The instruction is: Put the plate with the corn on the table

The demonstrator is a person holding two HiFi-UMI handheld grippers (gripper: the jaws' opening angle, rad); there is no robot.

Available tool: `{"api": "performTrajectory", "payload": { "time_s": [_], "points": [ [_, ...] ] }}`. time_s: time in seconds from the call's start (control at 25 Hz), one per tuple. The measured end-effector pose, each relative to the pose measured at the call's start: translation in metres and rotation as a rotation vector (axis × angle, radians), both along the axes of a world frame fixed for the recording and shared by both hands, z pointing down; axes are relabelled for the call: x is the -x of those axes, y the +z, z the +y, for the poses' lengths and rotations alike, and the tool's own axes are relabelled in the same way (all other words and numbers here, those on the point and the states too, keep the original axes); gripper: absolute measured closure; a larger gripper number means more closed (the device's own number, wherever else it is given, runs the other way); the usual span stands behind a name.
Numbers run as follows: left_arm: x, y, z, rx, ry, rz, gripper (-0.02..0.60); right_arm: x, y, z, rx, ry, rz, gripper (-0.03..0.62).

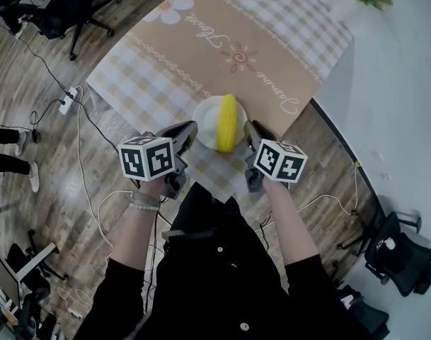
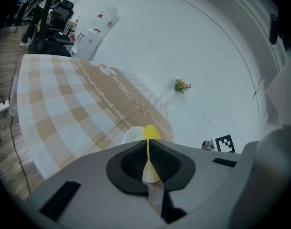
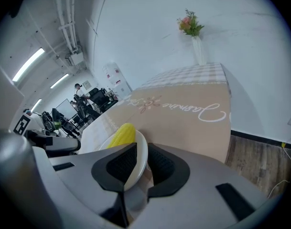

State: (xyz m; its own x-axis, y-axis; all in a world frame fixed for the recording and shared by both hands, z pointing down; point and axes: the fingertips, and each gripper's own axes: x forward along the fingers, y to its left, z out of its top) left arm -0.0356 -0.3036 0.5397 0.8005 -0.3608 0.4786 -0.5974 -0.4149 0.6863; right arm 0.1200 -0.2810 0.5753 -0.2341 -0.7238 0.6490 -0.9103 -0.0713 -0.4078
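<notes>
At the table's (image 1: pixel 272 37) near edge, left gripper (image 1: pixel 190 133) is clamping the round white plate (image 1: pixel 204 119), right gripper (image 1: pixel 252 132) gaping — withdraw level, sparing the yellow corn cob (image 1: pixel 228 122).

A smooth, glossy white plate (image 1: pixel 207 117), bumpy-kernelled corn (image 1: pixel 228 122), a matt checked cloth tablecloth (image 1: pixel 151 83) and matt wood-plank flooring (image 1: pixel 52 211) are shown.

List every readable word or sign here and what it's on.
"Jasmine": cursive print on the tablecloth.
Another cursive word beside the daisy print: not legible.
Marker cubes: square patterns only, no words.
White dispenser: label too small to read.
</notes>
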Motion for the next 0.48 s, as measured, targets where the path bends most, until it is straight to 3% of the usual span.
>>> {"api": "performTrajectory", "payload": {
  "time_s": [0.2, 0.48],
  "points": [
    [-0.005, -0.027, 0.003, -0.127, -0.019, -0.013, 0.563, -0.005, -0.026, 0.002, -0.083, -0.025, 0.070, 0.530],
    [-0.008, -0.072, 0.011, -0.250, -0.063, -0.013, 0.565, -0.002, -0.073, 0.010, -0.208, -0.114, 0.159, 0.542]
  ]
}}
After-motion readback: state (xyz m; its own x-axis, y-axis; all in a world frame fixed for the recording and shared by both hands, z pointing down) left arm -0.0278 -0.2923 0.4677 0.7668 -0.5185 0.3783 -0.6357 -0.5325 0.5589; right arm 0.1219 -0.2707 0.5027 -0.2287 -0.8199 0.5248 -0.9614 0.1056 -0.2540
